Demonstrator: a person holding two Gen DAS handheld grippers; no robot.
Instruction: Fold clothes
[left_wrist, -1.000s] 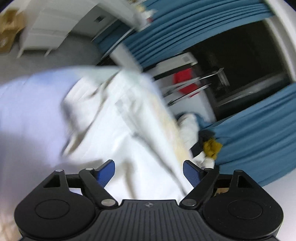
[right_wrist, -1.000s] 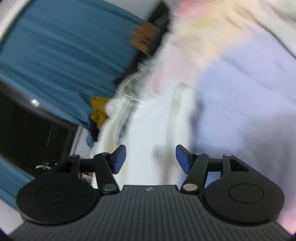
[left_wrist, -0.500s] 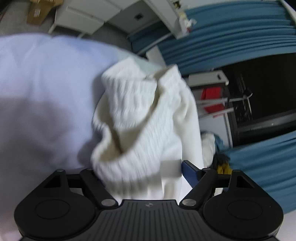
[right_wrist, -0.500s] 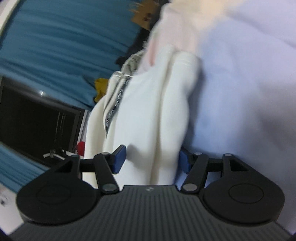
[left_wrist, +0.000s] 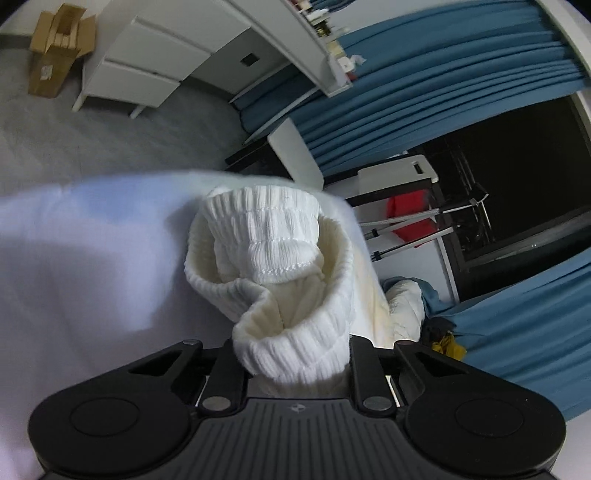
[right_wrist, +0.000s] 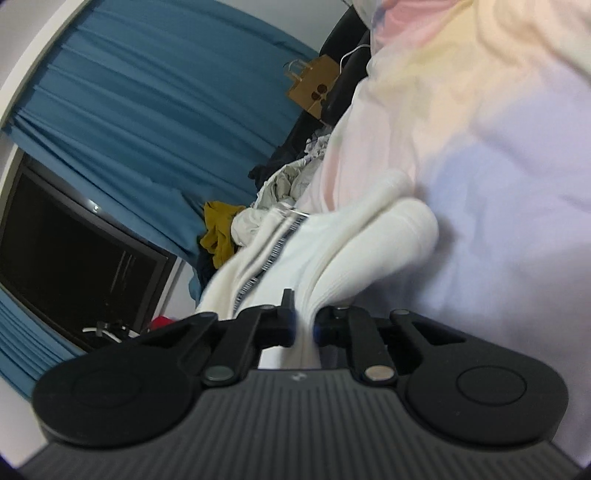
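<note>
A white ribbed knit garment (left_wrist: 280, 280) lies bunched on a pale sheet (left_wrist: 74, 258). My left gripper (left_wrist: 293, 363) is shut on its thick ribbed hem, which fills the gap and hides the fingertips. In the right wrist view the same white garment (right_wrist: 354, 258) stretches away over the pale sheet (right_wrist: 517, 184). My right gripper (right_wrist: 304, 328) is shut on a thin fold of it, the jaws nearly touching.
A heap of other clothes (right_wrist: 258, 218), white, grey and mustard, lies at the sheet's far side by blue curtains (right_wrist: 147, 110). A white drawer unit (left_wrist: 147, 62), a cardboard box (left_wrist: 55, 48) and grey floor lie beyond the sheet. A drying rack (left_wrist: 413, 229) stands right.
Both grippers were open a second ago and have closed on the white knit garment. The left moved onto the ribbed hem, the right onto a fold.
</note>
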